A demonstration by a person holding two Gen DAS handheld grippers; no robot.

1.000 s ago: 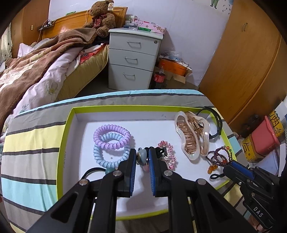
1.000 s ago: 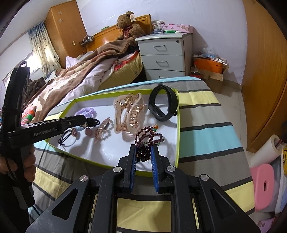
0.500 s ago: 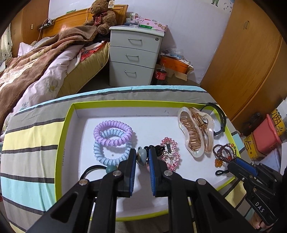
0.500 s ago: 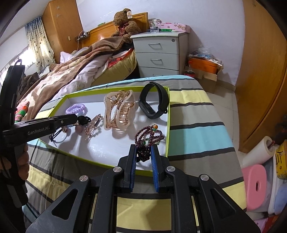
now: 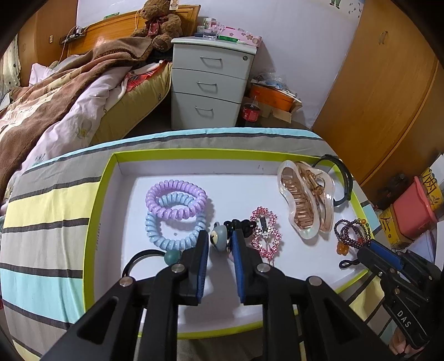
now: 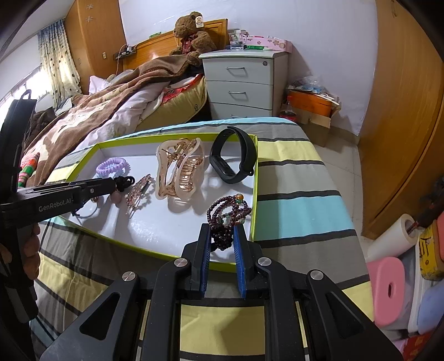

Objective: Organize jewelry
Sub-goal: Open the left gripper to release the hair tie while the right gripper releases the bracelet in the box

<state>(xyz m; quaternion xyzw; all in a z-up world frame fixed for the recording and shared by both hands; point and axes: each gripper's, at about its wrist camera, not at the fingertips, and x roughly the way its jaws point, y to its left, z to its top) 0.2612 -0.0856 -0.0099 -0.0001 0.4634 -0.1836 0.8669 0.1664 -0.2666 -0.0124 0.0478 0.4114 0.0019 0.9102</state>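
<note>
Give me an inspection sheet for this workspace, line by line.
surface: striped cloth, white tray with green rim on it
job's things: purple and blue coil ties, pink clip, claw clip, black wristband, all in tray
clutter: nothing seen
grippers: left gripper jaws just opening, charm hair tie between them, unpressed; right gripper shut on beaded bracelet
cables: cord at headboard
surroundings: bed, teddy bear, drawer unit, wardrobe

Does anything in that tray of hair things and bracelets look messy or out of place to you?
Mostly it is tidy. Two things stand out: the purple coil hair tie lies overlapping the blue coil hair tie rather than beside it, and the dark bead bracelet is bunched at the tray edge between the right gripper fingers. Nothing looks broken or spilled.
</note>
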